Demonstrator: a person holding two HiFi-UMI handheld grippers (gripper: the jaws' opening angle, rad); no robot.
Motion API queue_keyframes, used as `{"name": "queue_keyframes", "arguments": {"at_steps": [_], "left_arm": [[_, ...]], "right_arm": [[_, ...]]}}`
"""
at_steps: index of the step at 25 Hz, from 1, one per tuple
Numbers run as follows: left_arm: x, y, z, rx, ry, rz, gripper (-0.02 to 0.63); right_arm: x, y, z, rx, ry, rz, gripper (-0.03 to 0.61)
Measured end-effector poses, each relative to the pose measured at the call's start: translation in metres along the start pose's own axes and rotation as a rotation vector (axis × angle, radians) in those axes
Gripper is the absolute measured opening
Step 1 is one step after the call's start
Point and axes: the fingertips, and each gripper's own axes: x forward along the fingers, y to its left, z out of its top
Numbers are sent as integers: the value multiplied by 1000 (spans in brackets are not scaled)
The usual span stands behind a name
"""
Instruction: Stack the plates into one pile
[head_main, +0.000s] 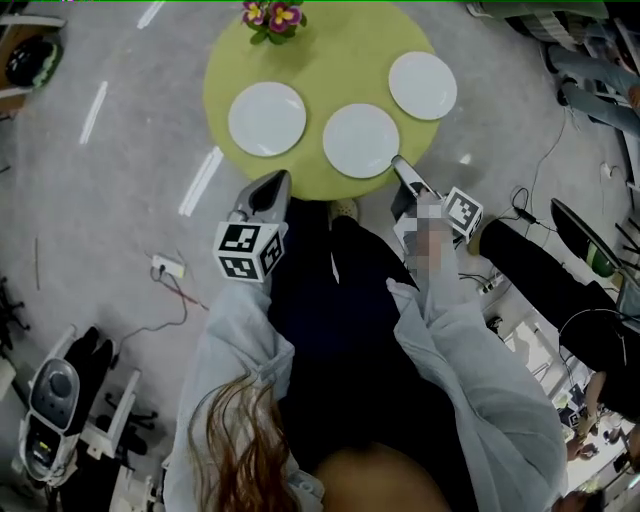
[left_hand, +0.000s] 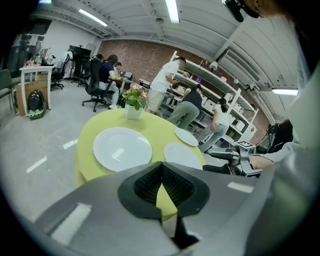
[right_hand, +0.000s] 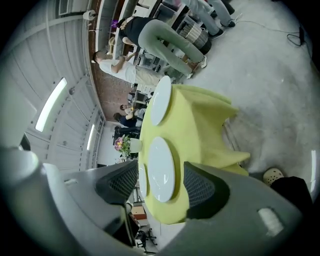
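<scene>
Grippers: left gripper (head_main: 283, 178) pinched shut, empty, by table (head_main: 320, 60) near edge; right gripper (head_main: 398, 162) half spread, empty, at that edge.
Plates: middle plate (head_main: 361, 140) nearest that edge, left plate (head_main: 267, 119) beside, right plate (head_main: 423, 85) farther in; none stacked.
Risk: flat rims give little purchase; a shallow pinch could slip, or shove a plate off the table.

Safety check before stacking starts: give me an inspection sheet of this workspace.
Surface: round table under a yellow-green cloth.
Job's things: left plate, middle plate and right plate lie apart, none stacked.
Clutter: flower pot at the far edge.
Grippers: left gripper shut, empty, short of the table; right gripper open, empty, by the middle plate's near rim.
Cables: power strip with cable on the floor.
Surroundings: people at shelves.
</scene>
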Motion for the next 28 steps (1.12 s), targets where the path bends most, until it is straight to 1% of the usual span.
{"name": "queue_keyframes", "arguments": {"at_steps": [4,12,17,18,20,23,25,28], "left_arm": [[4,4,0,-4,5,-7,13],[-1,6,-3,-17,6,2,14],[-5,7,-5,-26,3,8,12],[-5,8,-6,-29,3,9,13],[-5,8,-7,-34,3,9,12],[-5,8,-9,-39,1,11,14],[-7,9,-9,-42,-4,17,14],[-9,9,-8,-44,-12,26,13]], "right_arm": [[-2,2,1,34,-6,18,296],[3,8,-1,28,10,36,298],[14,11,-9,17,45,40,288],[16,10,-11,14,51,32,276],[20,4,-12,20,48,-4,223],[18,-13,-11,47,11,-101,111],[17,-20,-10,60,-9,-135,34],[21,-18,-11,81,-9,-113,32]]}}
